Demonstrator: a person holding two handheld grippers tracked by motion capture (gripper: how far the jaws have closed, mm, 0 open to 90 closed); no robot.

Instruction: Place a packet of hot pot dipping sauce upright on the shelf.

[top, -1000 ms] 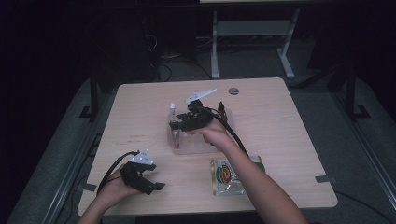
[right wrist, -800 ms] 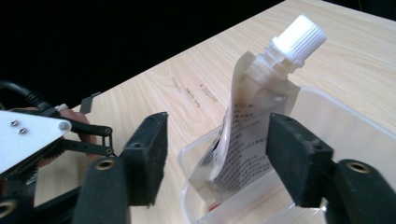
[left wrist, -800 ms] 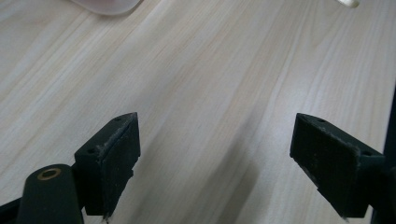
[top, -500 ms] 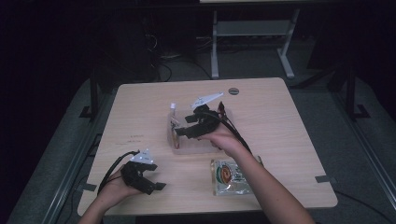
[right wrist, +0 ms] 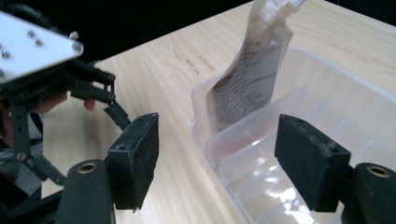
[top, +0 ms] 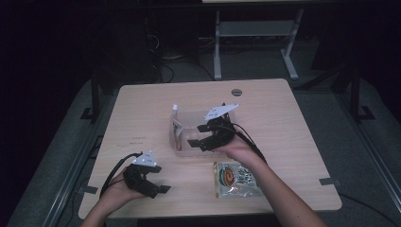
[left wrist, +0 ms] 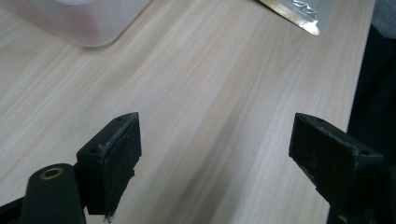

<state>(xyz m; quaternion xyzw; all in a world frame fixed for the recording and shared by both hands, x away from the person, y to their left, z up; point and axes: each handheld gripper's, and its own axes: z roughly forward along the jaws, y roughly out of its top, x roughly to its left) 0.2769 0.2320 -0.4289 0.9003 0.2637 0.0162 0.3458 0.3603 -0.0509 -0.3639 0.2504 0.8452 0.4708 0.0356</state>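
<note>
**My right tongs open over the clear tub, a pouch standing inside**

I am at a pale wooden table (top: 293,123) with dark floor all around it. Near the middle of the table sits a clear plastic tub (top: 185,150), rectangular with rounded corners; from my right tongs' camera I can see low see-through dividers (right wrist: 261,154) ribbing its inside.

At the tub's left end a spouted pouch (top: 176,128) stands upright, leaning against the wall. It is pale and glossy with a white cap on top, and its side carries fine dark print and a reddish band low down. Its lower part sits inside the tub, with the capped neck rising above the rim.

My right gripper (top: 204,140) is at the tub's near right part. Its jaws have just been opening and now stand well apart with nothing between the pads; one jaw is outside the tub's wall, the other over its inside. They are apart from the pouch.

On the near edge of the table, right of centre, lies a flat snack packet (top: 235,178), clear and silvery with a round orange and green picture, just beside my right forearm.

My left gripper (top: 152,185) rests low at the near left corner, well apart from the tub. Its jaws are wide, with bare tabletop between them.
</note>
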